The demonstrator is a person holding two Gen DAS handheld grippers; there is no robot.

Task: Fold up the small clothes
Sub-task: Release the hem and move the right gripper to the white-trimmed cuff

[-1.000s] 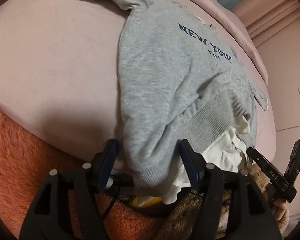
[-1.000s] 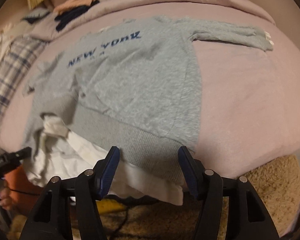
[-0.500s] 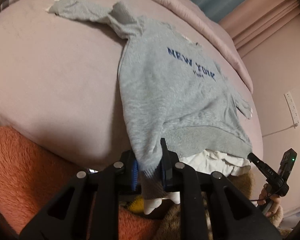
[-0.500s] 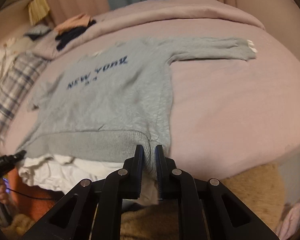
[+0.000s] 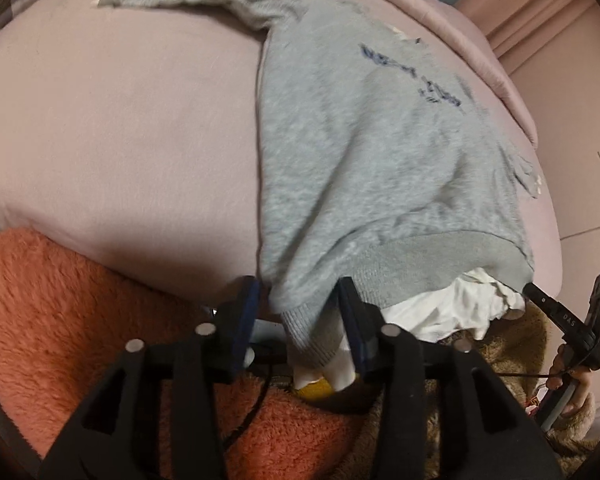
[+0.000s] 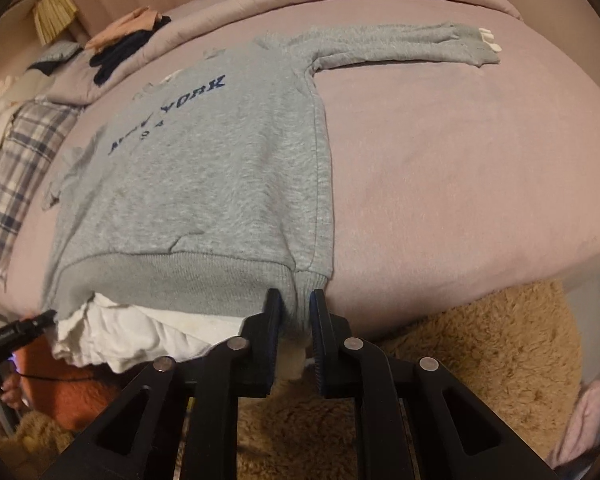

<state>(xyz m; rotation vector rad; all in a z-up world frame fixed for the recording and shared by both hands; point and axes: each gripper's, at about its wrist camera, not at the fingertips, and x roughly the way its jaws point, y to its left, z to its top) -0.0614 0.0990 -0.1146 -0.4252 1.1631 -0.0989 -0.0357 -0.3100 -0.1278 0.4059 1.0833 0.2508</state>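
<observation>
A small grey NEW YORK sweatshirt (image 6: pixel 220 176) lies face up on the pink bed (image 6: pixel 440 184), hem at the near edge, one sleeve stretched far right. It shows in the left wrist view (image 5: pixel 360 168) too. My left gripper (image 5: pixel 298 304) has its jaws apart around the hem's left corner, the cloth hanging loose between them. My right gripper (image 6: pixel 294 312) stands nearly closed around the hem's right corner; a narrow gap shows beside the cloth. A white undershirt (image 6: pixel 124 336) sticks out beneath the hem.
An orange fluffy rug (image 5: pixel 52 304) and a tan rug (image 6: pixel 480 360) lie below the bed edge. A plaid cloth (image 6: pixel 16 168) and folded dark and peach clothes (image 6: pixel 128 44) sit at the bed's far left.
Both grippers closed on the hem corners half a second ago. Now the left jaws have opened again and the right jaws have eased slightly. The sweatshirt lies flatter.
</observation>
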